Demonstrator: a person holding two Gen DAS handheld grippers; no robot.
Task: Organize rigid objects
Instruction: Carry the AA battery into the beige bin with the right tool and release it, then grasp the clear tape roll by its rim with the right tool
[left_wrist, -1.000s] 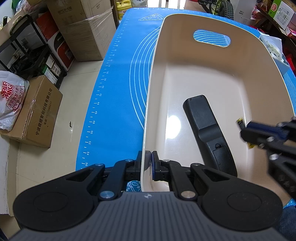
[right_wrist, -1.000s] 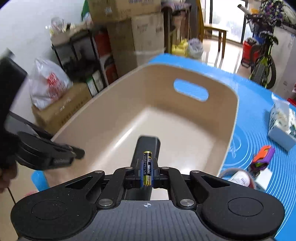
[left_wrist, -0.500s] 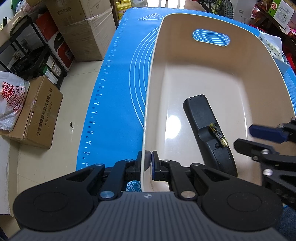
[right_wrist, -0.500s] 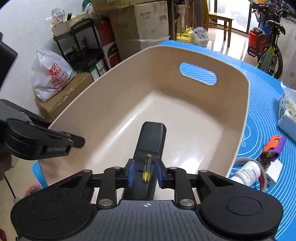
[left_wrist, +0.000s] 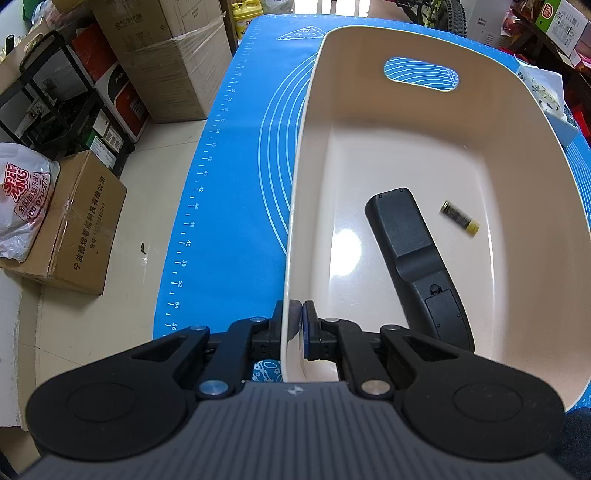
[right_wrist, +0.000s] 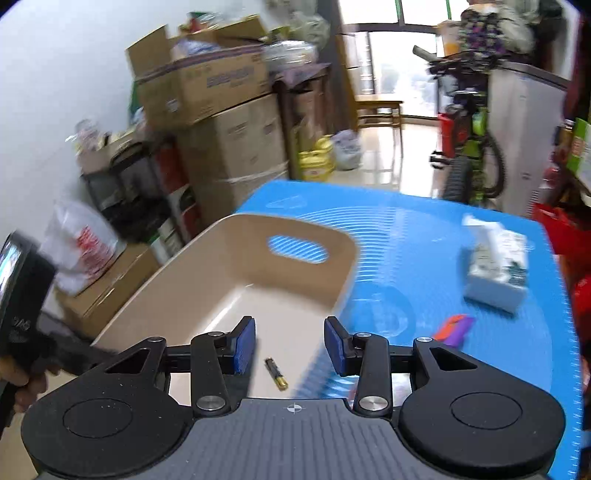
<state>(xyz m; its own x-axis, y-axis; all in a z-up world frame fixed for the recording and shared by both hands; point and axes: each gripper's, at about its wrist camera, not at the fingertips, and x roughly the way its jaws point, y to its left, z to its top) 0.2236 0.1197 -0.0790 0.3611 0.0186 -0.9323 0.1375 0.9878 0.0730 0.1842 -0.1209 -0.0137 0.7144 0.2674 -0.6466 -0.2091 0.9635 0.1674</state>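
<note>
A beige bin (left_wrist: 517, 122) with a handle slot stands on the blue mat (left_wrist: 240, 184). A black remote (left_wrist: 413, 254) lies in it, with a small battery (left_wrist: 459, 222) on the floor beside it. My left gripper (left_wrist: 293, 325) is shut on the bin's near-left rim. My right gripper (right_wrist: 290, 345) is open and empty above the bin (right_wrist: 229, 266); the battery (right_wrist: 276, 373) lies below between its fingers.
On the mat right of the bin are a tissue pack (right_wrist: 495, 269) and an orange and purple object (right_wrist: 456, 326). Cardboard boxes (left_wrist: 74, 229), a white bag (left_wrist: 22, 206) and shelves stand on the floor to the left.
My right gripper opened and let go of the battery, which dropped into the bin beside the remote. The right gripper then lifted and drew back. The left gripper has not moved.
</note>
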